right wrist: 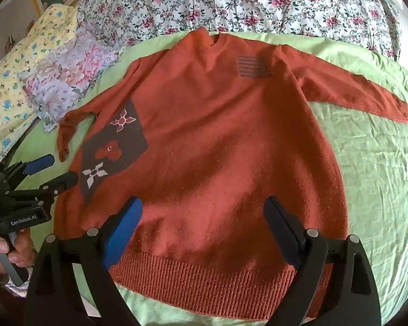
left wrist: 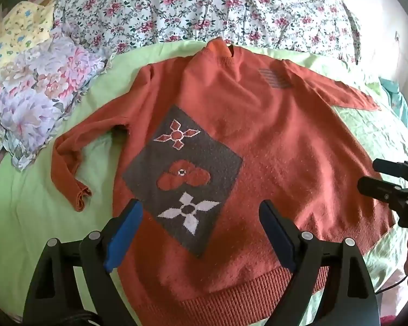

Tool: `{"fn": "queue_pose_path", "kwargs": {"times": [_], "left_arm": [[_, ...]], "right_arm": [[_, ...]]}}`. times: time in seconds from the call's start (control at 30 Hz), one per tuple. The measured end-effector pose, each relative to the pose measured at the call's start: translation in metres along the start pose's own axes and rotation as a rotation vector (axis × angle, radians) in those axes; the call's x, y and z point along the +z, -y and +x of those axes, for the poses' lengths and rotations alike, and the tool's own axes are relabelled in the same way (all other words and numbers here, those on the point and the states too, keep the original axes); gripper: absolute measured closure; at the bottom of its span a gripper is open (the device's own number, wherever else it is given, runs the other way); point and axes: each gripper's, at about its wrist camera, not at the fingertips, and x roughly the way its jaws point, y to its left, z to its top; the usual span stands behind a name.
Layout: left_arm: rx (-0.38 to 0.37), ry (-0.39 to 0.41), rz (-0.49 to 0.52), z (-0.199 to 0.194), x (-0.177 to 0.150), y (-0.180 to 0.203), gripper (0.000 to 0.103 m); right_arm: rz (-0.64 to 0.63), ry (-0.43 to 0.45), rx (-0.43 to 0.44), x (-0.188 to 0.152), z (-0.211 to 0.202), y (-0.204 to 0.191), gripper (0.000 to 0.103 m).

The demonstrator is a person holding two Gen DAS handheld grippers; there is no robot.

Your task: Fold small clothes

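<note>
An orange knit sweater (left wrist: 272, 141) lies flat and face up on a green sheet (left wrist: 21, 212), collar far, ribbed hem near. It has a grey patch with flower motifs (left wrist: 185, 176). Its left sleeve (left wrist: 68, 163) is bent down; its right sleeve (right wrist: 353, 92) stretches out to the right. The sweater also shows in the right wrist view (right wrist: 217, 149). My left gripper (left wrist: 201, 217) is open above the hem on the left side. My right gripper (right wrist: 204, 214) is open above the hem's middle. Neither holds anything.
A floral quilt (left wrist: 204, 5) is bunched at the far side of the bed. A floral pillow (left wrist: 35, 95) and a yellow patterned one (left wrist: 21, 27) lie at the left. The green sheet (right wrist: 380, 176) stretches right of the sweater.
</note>
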Motion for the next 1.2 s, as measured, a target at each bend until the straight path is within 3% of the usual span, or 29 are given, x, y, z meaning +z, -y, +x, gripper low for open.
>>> {"fn": "queue_pose_path", "kwargs": {"times": [0.57, 0.6, 0.83, 1.07, 1.2], "left_arm": [[-0.030, 0.039, -0.017, -0.003, 0.003, 0.004, 0.015], [-0.029, 0.036, -0.016, -0.003, 0.003, 0.005, 0.015], [0.005, 0.017, 0.015, -0.001, 0.002, 0.009, 0.015], [0.042, 0.022, 0.052, 0.002, 0.004, 0.014, 0.015], [0.033, -0.023, 0.047, 0.005, 0.006, 0.013, 0.015]], "right_arm": [[-0.030, 0.005, 0.026, 0.006, 0.005, -0.006, 0.012], [-0.030, 0.041, 0.035, 0.005, 0.003, -0.007, 0.012], [-0.025, -0.022, 0.024, 0.005, 0.006, -0.004, 0.012], [-0.020, 0.039, 0.045, 0.004, 0.002, -0.004, 0.012], [-0.014, 0.052, 0.050, 0.004, 0.002, -0.004, 0.012]]}}
